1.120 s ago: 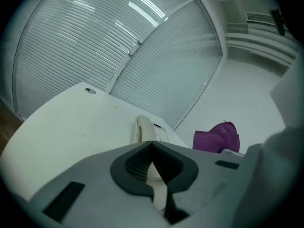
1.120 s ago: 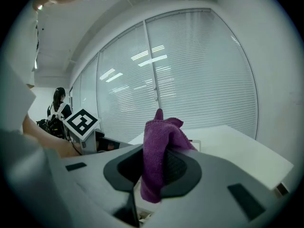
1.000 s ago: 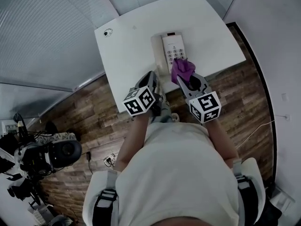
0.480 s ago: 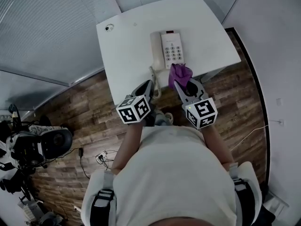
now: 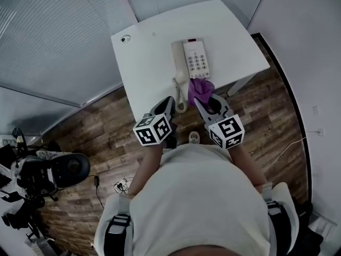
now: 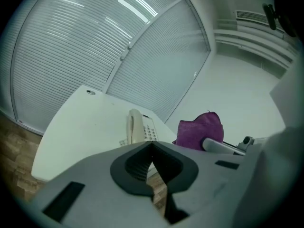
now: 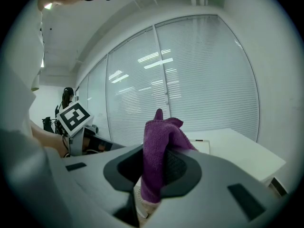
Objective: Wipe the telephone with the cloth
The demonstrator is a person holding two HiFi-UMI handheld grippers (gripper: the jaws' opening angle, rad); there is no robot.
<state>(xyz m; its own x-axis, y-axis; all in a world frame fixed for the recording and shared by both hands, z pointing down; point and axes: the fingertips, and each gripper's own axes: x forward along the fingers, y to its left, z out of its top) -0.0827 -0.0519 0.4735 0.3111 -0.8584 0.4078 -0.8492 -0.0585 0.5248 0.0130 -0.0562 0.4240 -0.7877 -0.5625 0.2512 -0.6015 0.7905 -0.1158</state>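
Right hand-held gripper (image 7: 153, 177) pinches the purple cloth (image 7: 160, 141) between its jaws, over the white tabletop's (image 5: 145, 63) near edge. Left hand-held gripper (image 6: 152, 164) is closed and empty beside it. Telephone (image 5: 193, 60) lies on the tabletop just beyond the cloth.

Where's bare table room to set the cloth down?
Widest: table left of the telephone, up to the small round object at the far-left corner. Narrower strip between telephone and right edge. Crowded: near edge, with the coiled cord, left gripper, right gripper.

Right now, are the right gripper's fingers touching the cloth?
Touching. The right gripper view shows the cloth pinched between the shut fingers of the right gripper.
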